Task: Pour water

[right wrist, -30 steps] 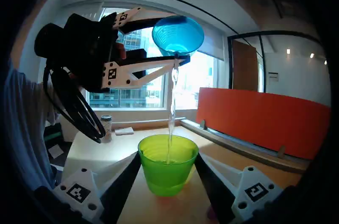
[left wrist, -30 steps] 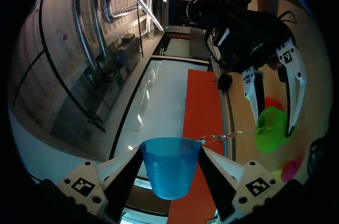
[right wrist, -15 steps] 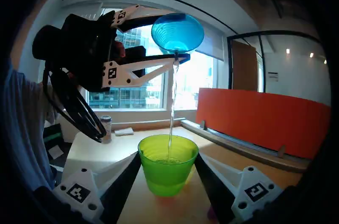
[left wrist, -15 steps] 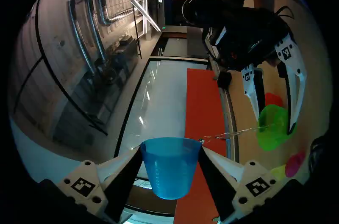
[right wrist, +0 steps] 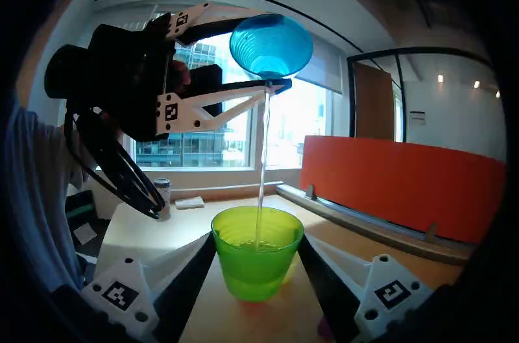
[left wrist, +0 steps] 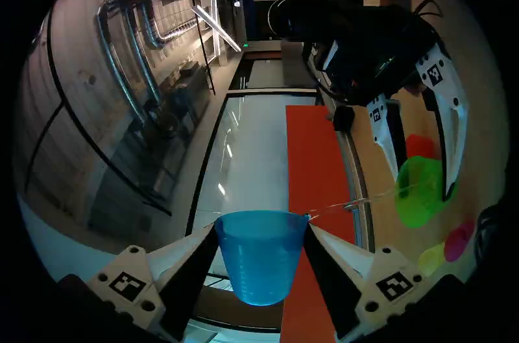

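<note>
In the left gripper view my left gripper (left wrist: 261,253) is shut on a blue plastic cup (left wrist: 261,253), tipped on its side. A thin stream of water (left wrist: 353,201) runs from its rim to the green cup (left wrist: 418,189), which the right gripper (left wrist: 423,168) holds. In the right gripper view my right gripper (right wrist: 257,259) is shut on the green cup (right wrist: 257,259), upright above the wooden table (right wrist: 285,307). The blue cup (right wrist: 271,45) hangs tilted above it in the left gripper (right wrist: 259,51), and the water stream (right wrist: 261,161) falls into the green cup, which holds some water.
An orange partition (right wrist: 402,184) runs along the table's far right edge. A small jar (right wrist: 162,197) and a white cloth (right wrist: 189,201) lie by the window sill. Pink (left wrist: 459,240), yellow (left wrist: 431,257) and red (left wrist: 422,146) cups sit on the table. A person's sleeve (right wrist: 32,200) is at the left.
The left gripper has tipped the blue cup a little further and lifted it slightly. The stream keeps falling into the green cup, which has stayed in place.
</note>
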### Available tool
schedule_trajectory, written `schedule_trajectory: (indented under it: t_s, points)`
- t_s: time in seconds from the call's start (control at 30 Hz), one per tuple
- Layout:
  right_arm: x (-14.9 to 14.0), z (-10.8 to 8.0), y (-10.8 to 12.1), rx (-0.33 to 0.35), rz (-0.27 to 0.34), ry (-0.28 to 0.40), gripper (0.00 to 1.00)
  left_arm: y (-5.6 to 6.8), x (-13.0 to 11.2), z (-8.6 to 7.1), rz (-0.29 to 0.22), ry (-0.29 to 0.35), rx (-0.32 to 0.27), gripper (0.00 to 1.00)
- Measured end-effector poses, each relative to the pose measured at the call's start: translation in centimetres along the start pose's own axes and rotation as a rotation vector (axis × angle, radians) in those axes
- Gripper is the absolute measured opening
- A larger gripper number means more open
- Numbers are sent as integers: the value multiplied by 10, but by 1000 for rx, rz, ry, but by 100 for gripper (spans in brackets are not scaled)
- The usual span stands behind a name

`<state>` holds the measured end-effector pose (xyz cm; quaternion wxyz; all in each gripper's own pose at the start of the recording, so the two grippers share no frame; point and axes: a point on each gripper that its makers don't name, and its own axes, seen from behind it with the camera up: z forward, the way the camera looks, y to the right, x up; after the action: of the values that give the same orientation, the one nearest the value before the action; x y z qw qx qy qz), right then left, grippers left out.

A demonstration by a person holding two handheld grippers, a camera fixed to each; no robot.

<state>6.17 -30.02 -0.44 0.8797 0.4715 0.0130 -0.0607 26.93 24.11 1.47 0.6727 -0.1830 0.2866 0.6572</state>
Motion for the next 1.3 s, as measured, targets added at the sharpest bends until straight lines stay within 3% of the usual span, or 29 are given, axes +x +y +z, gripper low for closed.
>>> schedule_trajectory:
  t_s: [0.5, 0.7, 0.97, 1.3]
  points:
    - [-1, 0, 1, -3, 2, 4, 90, 1, 7, -2, 89, 6, 3, 87]
    - [1, 0, 2, -3, 4, 7, 90, 0, 6, -1, 94, 8, 4, 88]
    - [2, 0, 3, -6, 4, 10, 90, 3, 1, 2, 38, 6, -8, 87]
    - [3, -2, 3, -10, 4, 15, 90, 8, -1, 3, -114, 13, -21, 87]
